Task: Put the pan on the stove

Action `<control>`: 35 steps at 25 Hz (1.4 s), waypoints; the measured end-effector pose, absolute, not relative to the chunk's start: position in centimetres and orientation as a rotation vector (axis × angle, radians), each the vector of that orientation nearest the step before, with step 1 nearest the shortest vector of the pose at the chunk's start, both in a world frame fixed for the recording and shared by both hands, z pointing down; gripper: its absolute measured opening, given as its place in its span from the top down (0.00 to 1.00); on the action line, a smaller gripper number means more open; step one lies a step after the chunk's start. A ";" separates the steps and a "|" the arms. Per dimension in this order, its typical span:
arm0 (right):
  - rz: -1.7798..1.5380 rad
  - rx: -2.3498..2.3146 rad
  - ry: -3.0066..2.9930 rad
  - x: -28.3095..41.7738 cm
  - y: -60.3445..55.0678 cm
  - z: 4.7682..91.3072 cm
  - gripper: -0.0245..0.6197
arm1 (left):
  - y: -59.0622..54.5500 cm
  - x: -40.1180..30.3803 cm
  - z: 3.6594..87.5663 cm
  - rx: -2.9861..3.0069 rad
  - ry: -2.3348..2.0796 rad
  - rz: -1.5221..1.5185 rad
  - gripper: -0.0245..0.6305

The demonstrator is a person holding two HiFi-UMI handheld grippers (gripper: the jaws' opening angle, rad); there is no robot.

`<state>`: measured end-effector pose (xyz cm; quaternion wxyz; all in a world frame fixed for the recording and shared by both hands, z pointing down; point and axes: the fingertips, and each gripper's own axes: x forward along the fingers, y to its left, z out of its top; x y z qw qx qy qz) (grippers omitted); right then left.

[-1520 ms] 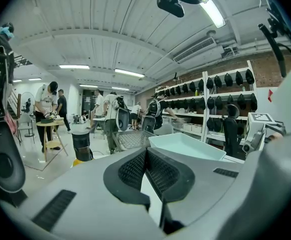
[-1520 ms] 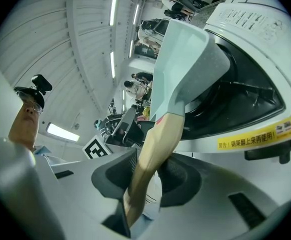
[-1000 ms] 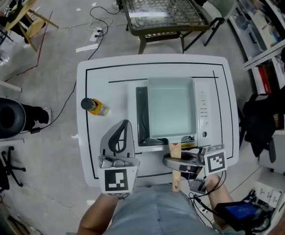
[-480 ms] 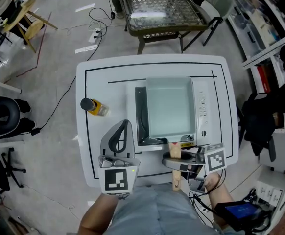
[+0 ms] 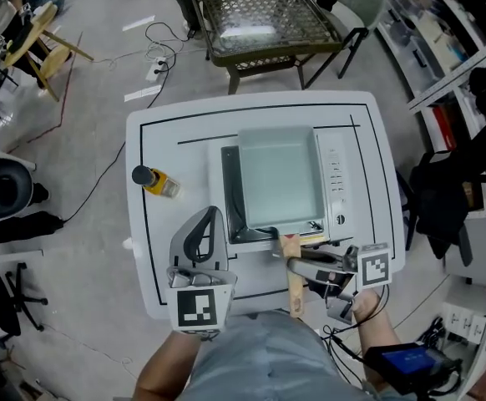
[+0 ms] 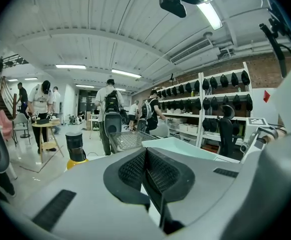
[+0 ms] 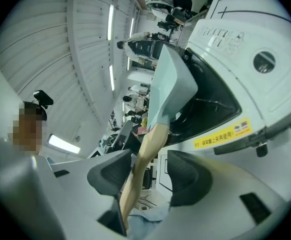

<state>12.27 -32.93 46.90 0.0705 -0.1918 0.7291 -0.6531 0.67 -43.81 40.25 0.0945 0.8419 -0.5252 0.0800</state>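
Pan (image 5: 276,178) on stove (image 5: 336,192). Wooden handle (image 5: 292,267) between right gripper (image 7: 150,174) jaws, just opened, apart, not clamping. Left gripper (image 6: 146,164) jaws together, empty.

White table (image 5: 194,124); stove (image 5: 336,182), bottle (image 5: 154,180) on it

The pan (image 5: 276,182) hides the cooking surface of the stove (image 5: 333,182). The right tool (image 5: 297,263), whose jaws have just been opening around the wooden handle (image 5: 294,295), covers the middle of the handle. The body of the left tool (image 6: 146,170) hides the base of the bottle (image 6: 76,145). Print on the yellow label (image 7: 220,134) is too small to read.
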 end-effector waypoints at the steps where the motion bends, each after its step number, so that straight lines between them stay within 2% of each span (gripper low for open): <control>1: -1.949 -0.598 2.183 12.8 -32.8 46.9 0.64 | -43.5 0.9 40.1 2.508 -1.552 0.238 0.93; 11: -1.618 -0.889 2.181 19.6 -28.8 43.7 0.64 | -38.0 3.9 36.8 2.602 -1.511 0.239 0.93; 19: -0.938 -1.422 2.387 23.9 -24.2 37.1 0.64 | -32.7 6.4 31.5 2.720 -1.537 0.166 0.93; 20: -0.827 -1.499 2.409 24.2 -23.9 36.2 0.65 | -32.0 6.6 30.9 2.730 -1.547 0.157 0.93; 25: -0.355 -1.851 2.428 24.9 -21.5 33.0 0.84 | -27.7 7.8 29.1 2.805 -1.562 0.109 0.93; 35: -0.074 -2.065 2.386 25.1 -14.9 31.0 0.87 | -20.3 8.9 28.0 2.853 -1.553 0.083 0.93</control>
